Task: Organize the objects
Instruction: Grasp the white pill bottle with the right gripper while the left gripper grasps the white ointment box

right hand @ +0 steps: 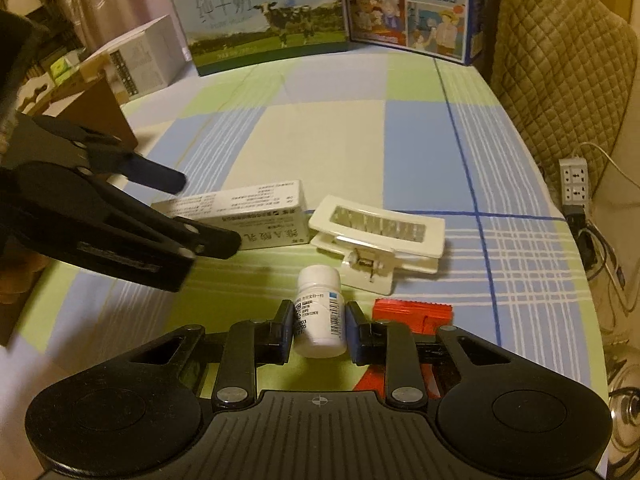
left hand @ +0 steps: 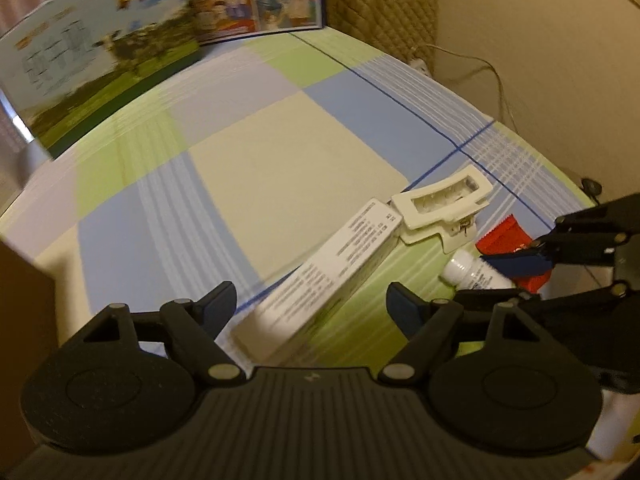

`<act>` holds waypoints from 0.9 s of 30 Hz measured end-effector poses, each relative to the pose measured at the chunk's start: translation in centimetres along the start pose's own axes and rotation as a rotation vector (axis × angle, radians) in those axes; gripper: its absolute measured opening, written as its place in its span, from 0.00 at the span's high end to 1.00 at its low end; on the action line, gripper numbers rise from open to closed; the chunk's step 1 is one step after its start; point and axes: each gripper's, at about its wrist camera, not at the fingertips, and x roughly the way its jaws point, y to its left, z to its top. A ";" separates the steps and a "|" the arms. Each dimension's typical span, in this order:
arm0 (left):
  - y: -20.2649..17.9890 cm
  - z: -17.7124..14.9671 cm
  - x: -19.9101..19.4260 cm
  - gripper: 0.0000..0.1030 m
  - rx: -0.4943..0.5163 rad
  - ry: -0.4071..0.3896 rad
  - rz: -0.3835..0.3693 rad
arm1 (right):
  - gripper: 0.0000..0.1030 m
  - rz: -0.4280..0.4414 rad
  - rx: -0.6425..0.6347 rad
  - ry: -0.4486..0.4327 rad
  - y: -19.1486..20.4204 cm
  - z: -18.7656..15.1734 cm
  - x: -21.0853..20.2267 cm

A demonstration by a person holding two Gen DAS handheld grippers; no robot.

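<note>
Checked worktop (right hand: 320,140), milk cartons (right hand: 264,16) at far edge. Nothing sorted yet: bottle (right hand: 320,312), box (right hand: 256,216), hair clip (right hand: 380,236) and red packet (right hand: 412,312) lie clustered near. Right tongs (right hand: 318,332) clenched on the bottle; left tongs (left hand: 310,308) released, straddling the box's near end.

- Small white pill bottle (right hand: 320,316) lies between the right gripper (right hand: 319,330) fingers;
- flat red packet (right hand: 412,312) just right;
- white hair claw clip (right hand: 378,236) ahead;
- long white carton (right hand: 256,212) ahead-left.
</note>
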 end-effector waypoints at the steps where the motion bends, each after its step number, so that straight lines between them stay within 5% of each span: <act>1: 0.0 0.2 0.5 0.28 0.015 0.007 -0.007 | 0.77 -0.002 0.007 -0.002 -0.1 0.0 -0.1; 12: -0.3 0.5 1.8 0.72 0.057 0.029 -0.069 | 0.77 -0.003 0.052 0.002 -0.3 0.0 -0.5; 27: -0.2 -6.4 -3.5 0.79 -0.175 0.111 -0.012 | 0.77 0.090 0.012 0.052 2.6 -1.8 -1.2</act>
